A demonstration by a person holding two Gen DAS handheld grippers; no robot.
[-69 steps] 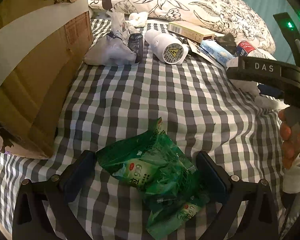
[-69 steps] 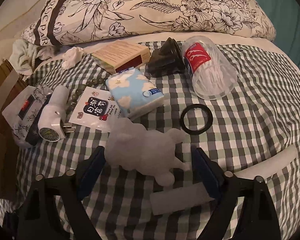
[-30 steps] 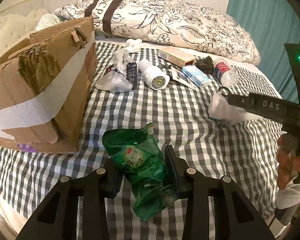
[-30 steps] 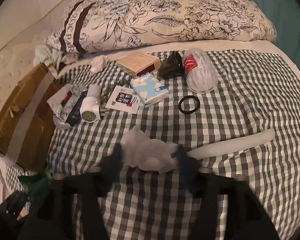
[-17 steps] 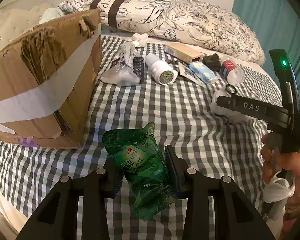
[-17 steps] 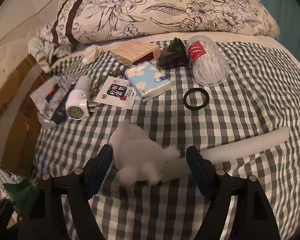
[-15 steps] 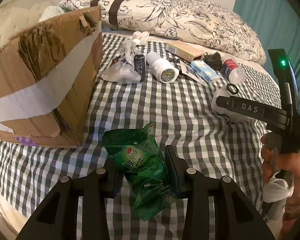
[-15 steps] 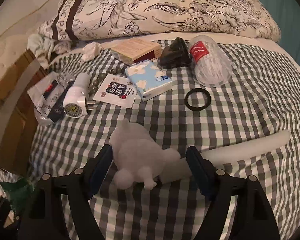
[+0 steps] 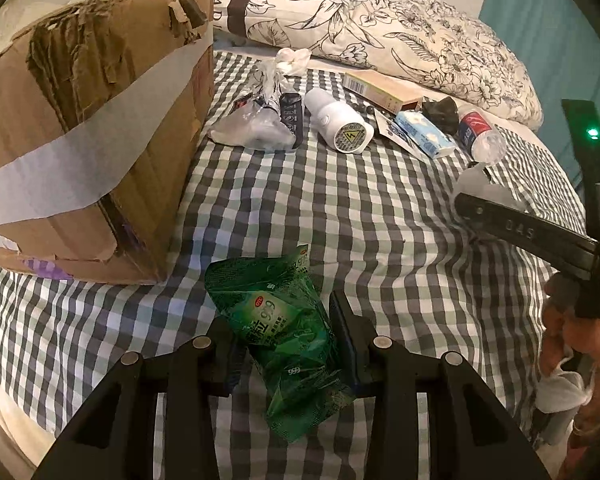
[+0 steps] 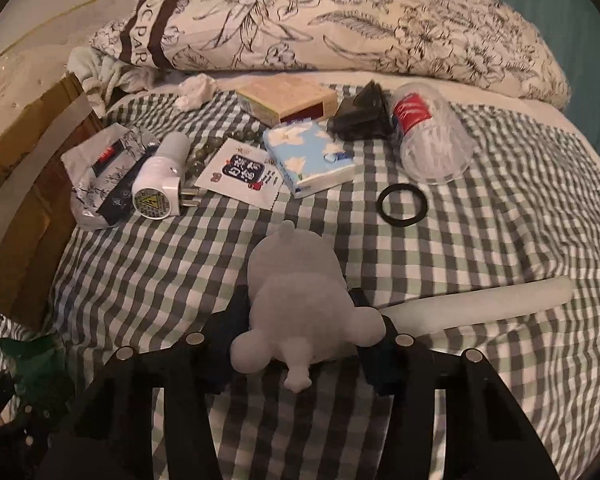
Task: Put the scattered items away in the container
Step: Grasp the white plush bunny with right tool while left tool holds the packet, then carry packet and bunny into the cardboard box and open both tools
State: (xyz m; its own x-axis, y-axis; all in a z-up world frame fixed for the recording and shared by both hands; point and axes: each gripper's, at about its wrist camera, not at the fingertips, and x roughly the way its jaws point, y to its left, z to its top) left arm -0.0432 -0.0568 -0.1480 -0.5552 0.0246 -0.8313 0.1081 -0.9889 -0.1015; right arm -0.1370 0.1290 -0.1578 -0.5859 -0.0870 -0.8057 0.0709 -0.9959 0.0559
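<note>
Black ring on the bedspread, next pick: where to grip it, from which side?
Grip the black ring across its band, one finger inside the hole and one outside, coming straight down from above. It lies flat on the checked bedspread with an open centre, so there's no side wall to pinch. The near arc looks best: the clear plastic cup sits close behind it.

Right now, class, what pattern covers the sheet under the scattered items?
A dark-and-white check with pale green squares on the sheet, clearest in the right wrist view.
</note>
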